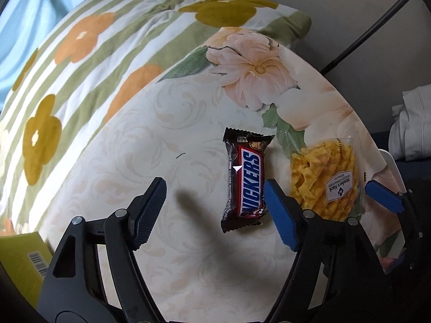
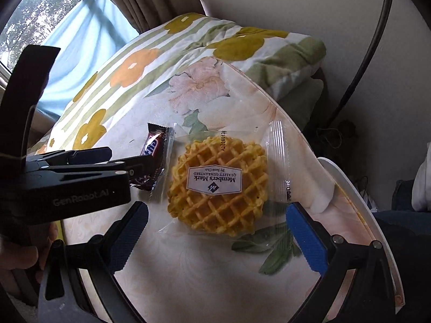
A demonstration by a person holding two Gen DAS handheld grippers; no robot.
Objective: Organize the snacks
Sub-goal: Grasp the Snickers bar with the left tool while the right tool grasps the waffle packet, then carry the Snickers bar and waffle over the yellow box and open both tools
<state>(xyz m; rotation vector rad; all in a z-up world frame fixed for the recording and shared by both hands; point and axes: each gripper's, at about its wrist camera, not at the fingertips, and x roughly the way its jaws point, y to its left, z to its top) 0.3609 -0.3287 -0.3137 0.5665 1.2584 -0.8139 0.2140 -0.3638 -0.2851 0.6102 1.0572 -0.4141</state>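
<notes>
A Snickers bar (image 1: pixel 246 180) lies on the floral table (image 1: pixel 172 134), just left of a clear-wrapped yellow waffle (image 1: pixel 324 181). My left gripper (image 1: pixel 215 210) is open and empty, hovering over the table; the bar lies by its right finger. In the right wrist view the waffle (image 2: pixel 218 185) lies between and just beyond my right gripper's (image 2: pixel 215 231) open, empty fingers. The left gripper's body (image 2: pixel 67 185) shows at the left there, partly hiding the Snickers bar (image 2: pixel 153 145).
A flowered pillow (image 1: pixel 89 62) lies against the table's far side. A yellow-green box (image 1: pixel 21 263) sits at the lower left. The table's white rim (image 2: pixel 358 202) runs at the right. A dark pole (image 2: pixel 361 72) and white cloth (image 1: pixel 412 123) stand beyond it.
</notes>
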